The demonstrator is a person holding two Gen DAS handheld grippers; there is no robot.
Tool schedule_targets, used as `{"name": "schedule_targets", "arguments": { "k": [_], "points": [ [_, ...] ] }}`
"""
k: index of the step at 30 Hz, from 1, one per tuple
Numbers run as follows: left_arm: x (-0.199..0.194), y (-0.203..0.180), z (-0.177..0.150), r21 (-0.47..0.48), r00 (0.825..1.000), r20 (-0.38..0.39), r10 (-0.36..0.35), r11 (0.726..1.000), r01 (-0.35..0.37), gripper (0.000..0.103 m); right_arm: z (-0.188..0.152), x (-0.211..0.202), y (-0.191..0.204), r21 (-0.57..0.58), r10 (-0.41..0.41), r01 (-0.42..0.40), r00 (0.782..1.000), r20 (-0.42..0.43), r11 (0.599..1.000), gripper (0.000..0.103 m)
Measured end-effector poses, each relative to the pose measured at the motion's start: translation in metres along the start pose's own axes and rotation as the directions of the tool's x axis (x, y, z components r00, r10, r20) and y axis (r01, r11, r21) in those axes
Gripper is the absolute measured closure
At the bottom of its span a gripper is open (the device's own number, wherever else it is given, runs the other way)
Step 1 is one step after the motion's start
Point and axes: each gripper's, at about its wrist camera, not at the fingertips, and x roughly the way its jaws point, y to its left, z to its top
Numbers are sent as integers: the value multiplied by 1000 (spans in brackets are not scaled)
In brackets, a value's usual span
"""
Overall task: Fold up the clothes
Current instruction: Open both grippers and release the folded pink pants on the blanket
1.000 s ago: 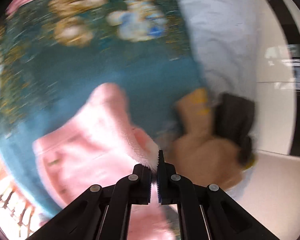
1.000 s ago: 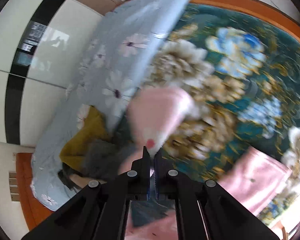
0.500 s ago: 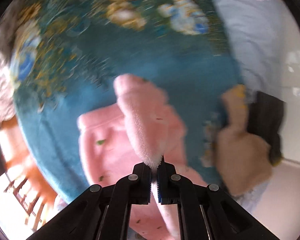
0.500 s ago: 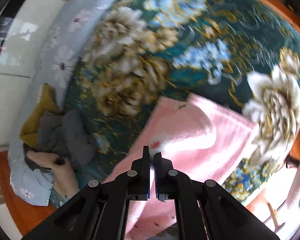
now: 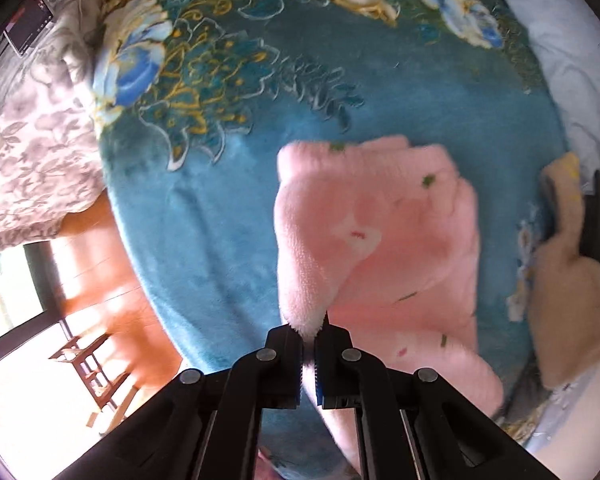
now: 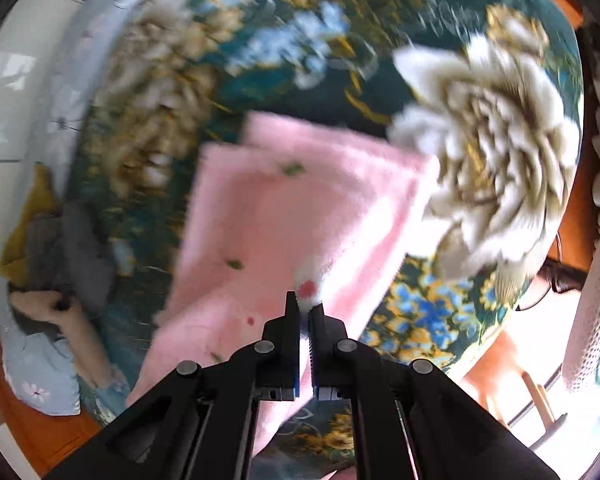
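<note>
A fluffy pink garment (image 5: 380, 232) with small green and red specks lies partly folded on a teal floral blanket (image 5: 228, 184). My left gripper (image 5: 309, 332) is shut on one edge of it and holds that edge above the blanket. In the right wrist view the same pink garment (image 6: 284, 216) spreads out in front, and my right gripper (image 6: 304, 308) is shut on another fluffy edge. The view there is blurred.
A heap of tan, yellow and dark grey clothes (image 5: 568, 264) lies at the bed's edge, also in the right wrist view (image 6: 52, 240). A pale blue flowered quilt (image 5: 572, 48) borders the blanket. A grey patterned cover (image 5: 24, 160) hangs left above wooden floor (image 5: 100, 280).
Both grippers have swung across the bed with the pink garment. Its lifted flap has come down over the rest, so more of it lies flat on the blanket.
</note>
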Motion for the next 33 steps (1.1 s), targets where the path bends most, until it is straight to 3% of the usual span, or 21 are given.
{"name": "schedule_targets", "arguments": {
  "k": [3,6,8,9,10,12,15,19,23,25,30,33],
  "points": [
    [4,-11,-1,21,998,9,57,998,-57,95,1,12,-6,-16,-24,24,1000,-8,1000,98],
    [2,-3,1,-23,997,-7,80,996,-80,94,4,12,-15,-31,-25,25,1000,-11,999,97],
    [-9,15,-1,-58,995,-16,101,993,-101,85,7,6,-24,-24,-11,11,1000,3,1000,92],
    [-12,17,-2,-79,993,-16,119,990,-120,71,9,2,-29,-18,-4,5,1000,13,1000,82],
    [-16,18,-4,-100,991,-5,131,986,-130,63,11,-4,-35,-12,-3,4,1000,27,1000,72],
    [-27,18,-8,-143,990,38,138,981,-131,62,17,-15,-45,-7,1,-1,998,56,1000,70],
    [-49,7,-14,-153,990,108,94,985,-77,61,33,-34,-50,-38,33,-30,994,100,999,70],
    [-79,-39,-43,-35,989,147,-7,999,12,57,62,-37,-21,-183,108,-90,990,92,979,64],
    [-99,-87,-85,121,987,143,-69,991,51,50,82,-9,18,-347,125,-116,992,4,931,63],
    [-103,-105,-109,180,989,132,-67,983,42,50,89,7,31,-405,115,-122,992,-42,906,53],
    [-99,-124,-145,221,996,88,-33,975,13,49,107,43,36,-474,65,-115,990,-122,873,52],
    [-94,-137,-160,241,997,78,-8,970,-11,49,113,59,30,-458,103,-185,975,-199,869,52]
  ]
}}
